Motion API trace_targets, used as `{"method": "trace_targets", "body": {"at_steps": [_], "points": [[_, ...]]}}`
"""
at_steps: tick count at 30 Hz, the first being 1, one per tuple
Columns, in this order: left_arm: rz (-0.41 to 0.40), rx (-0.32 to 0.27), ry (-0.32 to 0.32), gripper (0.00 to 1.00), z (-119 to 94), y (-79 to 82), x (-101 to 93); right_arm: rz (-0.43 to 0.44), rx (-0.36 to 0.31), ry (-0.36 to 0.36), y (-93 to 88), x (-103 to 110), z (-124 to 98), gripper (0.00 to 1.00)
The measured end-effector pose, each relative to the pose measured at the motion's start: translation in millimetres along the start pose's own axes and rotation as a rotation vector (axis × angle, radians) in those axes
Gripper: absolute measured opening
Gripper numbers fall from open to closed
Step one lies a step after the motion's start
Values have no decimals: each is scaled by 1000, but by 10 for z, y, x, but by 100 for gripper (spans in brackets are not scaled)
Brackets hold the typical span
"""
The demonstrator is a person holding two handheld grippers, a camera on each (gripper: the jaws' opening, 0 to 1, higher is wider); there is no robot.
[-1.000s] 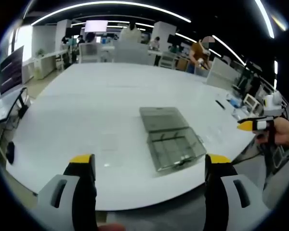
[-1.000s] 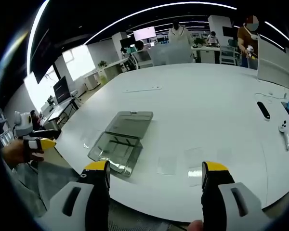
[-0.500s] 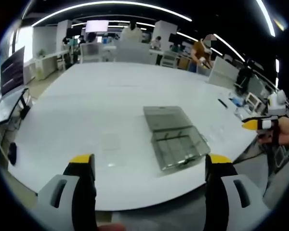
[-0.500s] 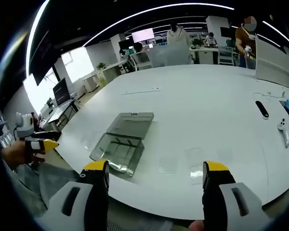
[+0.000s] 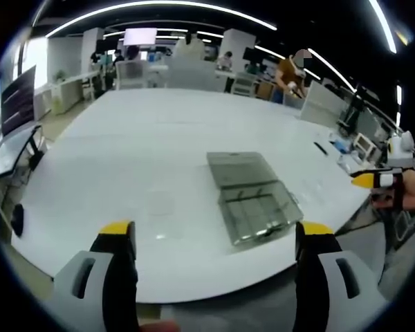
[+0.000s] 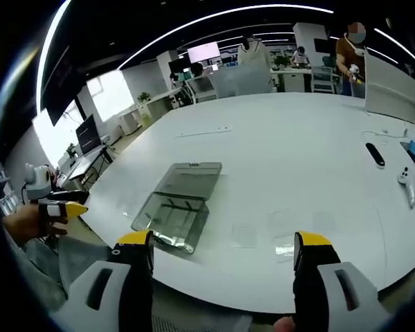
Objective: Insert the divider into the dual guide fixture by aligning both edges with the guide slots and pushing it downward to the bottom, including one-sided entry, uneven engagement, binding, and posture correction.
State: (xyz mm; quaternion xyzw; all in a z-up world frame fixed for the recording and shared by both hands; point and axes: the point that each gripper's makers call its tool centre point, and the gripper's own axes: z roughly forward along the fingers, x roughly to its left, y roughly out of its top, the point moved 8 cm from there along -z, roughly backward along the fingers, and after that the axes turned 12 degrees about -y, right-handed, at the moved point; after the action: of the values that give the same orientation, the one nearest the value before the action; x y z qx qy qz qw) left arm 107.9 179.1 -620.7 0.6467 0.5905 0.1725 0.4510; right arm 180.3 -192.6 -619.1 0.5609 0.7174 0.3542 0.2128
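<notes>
A broad white desk [image 5: 124, 131] with a smooth, rounded edge carries one clear plastic box [image 5: 252, 200], rectangular, its lid laid flat open behind the ribbed tray; no writing is legible. Several flat clear sheets [image 6: 243, 235] lie beside it. Both claws, left [image 5: 214, 238] and right [image 6: 223, 249], hover released near the desk's edge, holding nothing.

An open-plan office: a very large white table [image 5: 159, 138] fills the foreground, under long strip ceiling lights [image 6: 214, 14]. Behind it stand rows of desks with monitors [image 5: 17, 97] and office chairs [image 6: 323, 77], a lit wall screen [image 6: 204, 51], and several people [image 5: 290, 72] standing among the workstations.
</notes>
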Motion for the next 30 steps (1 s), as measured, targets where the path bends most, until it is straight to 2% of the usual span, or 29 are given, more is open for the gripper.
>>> {"method": "trace_targets", "body": {"at_steps": [30], "points": [[8,-1,-40,92,59,-12,-114,-22,16,23,18,-43,105,81]]}}
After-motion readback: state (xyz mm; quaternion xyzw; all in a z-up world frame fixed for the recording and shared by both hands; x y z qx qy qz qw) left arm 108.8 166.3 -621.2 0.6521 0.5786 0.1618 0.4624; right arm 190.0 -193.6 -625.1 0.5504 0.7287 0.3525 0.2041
